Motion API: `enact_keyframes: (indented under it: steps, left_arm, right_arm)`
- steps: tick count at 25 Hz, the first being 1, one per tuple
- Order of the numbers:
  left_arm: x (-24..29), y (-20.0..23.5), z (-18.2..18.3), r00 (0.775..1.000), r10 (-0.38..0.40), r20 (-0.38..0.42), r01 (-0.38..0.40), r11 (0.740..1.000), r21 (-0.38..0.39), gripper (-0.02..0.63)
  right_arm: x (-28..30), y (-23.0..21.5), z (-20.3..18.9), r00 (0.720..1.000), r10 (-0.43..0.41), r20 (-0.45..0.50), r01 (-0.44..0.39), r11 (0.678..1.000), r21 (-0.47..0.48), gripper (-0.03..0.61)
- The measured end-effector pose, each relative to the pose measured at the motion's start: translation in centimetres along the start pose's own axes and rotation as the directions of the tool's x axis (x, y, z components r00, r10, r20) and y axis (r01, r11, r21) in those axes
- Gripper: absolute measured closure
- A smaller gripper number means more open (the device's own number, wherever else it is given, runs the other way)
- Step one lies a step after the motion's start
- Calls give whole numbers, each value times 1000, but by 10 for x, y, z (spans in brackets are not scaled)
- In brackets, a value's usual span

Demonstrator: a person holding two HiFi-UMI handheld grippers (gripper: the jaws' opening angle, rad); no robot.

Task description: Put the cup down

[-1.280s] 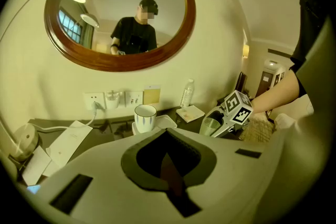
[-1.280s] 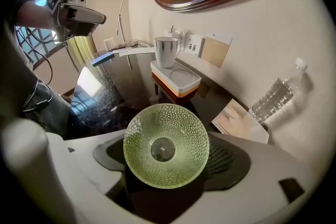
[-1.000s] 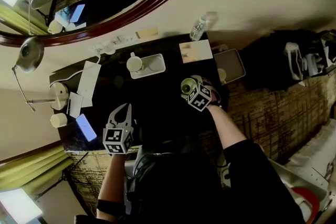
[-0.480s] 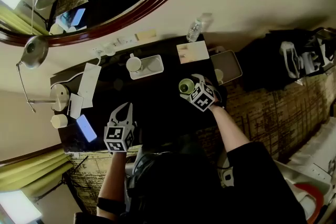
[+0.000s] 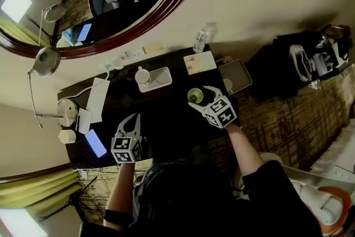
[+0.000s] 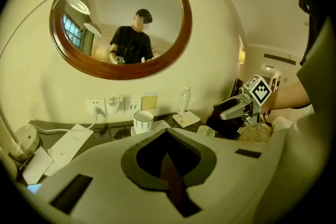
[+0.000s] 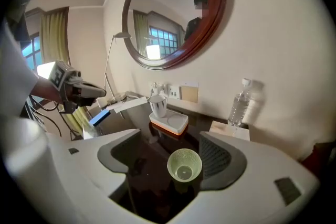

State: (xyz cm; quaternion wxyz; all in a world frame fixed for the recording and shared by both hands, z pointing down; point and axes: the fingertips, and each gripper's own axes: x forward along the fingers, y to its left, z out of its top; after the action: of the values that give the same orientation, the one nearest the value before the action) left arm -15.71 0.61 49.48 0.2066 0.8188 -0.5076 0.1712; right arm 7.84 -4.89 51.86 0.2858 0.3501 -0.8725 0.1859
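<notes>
A pale green cup (image 5: 194, 96) (image 7: 184, 165) stands upright on the dark table (image 5: 166, 114), right of the middle. My right gripper (image 5: 202, 99) (image 7: 168, 150) hangs above it and is open. Its jaws have just been closing a little. The cup shows between them from above, lower down on the table, and neither pad presses on it. My left gripper (image 5: 132, 118) (image 6: 167, 132) hovers over the table's front left, shut with nothing in it. The left gripper view also shows the cup (image 6: 206, 130) under the right gripper (image 6: 231, 109).
A white mug (image 5: 142, 75) stands on a white tray (image 5: 162, 77) at the back. A water bottle (image 5: 199, 40) and a paper pad (image 5: 199, 62) are at the back right, a grey tray (image 5: 238, 76) at the right edge. A phone (image 5: 95, 143), papers and a lamp (image 5: 47, 61) are at the left.
My right gripper has risen off the cup, which stays standing on the table. The left gripper has kept its place.
</notes>
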Motion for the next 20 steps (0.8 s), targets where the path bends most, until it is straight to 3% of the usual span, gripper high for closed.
enact_keyframes:
  steps: [8,20]
  left_arm:
    - [-10,-12,5,1000,-15,6,15,1000,23,608]
    - [-7,-15,10,997,-61,53,58,997,51,608]
  right_arm:
    - [-45,6,16,977,-136,165,105,977,188,578]
    - [-57,15,21,969,-141,205,104,977,184,578]
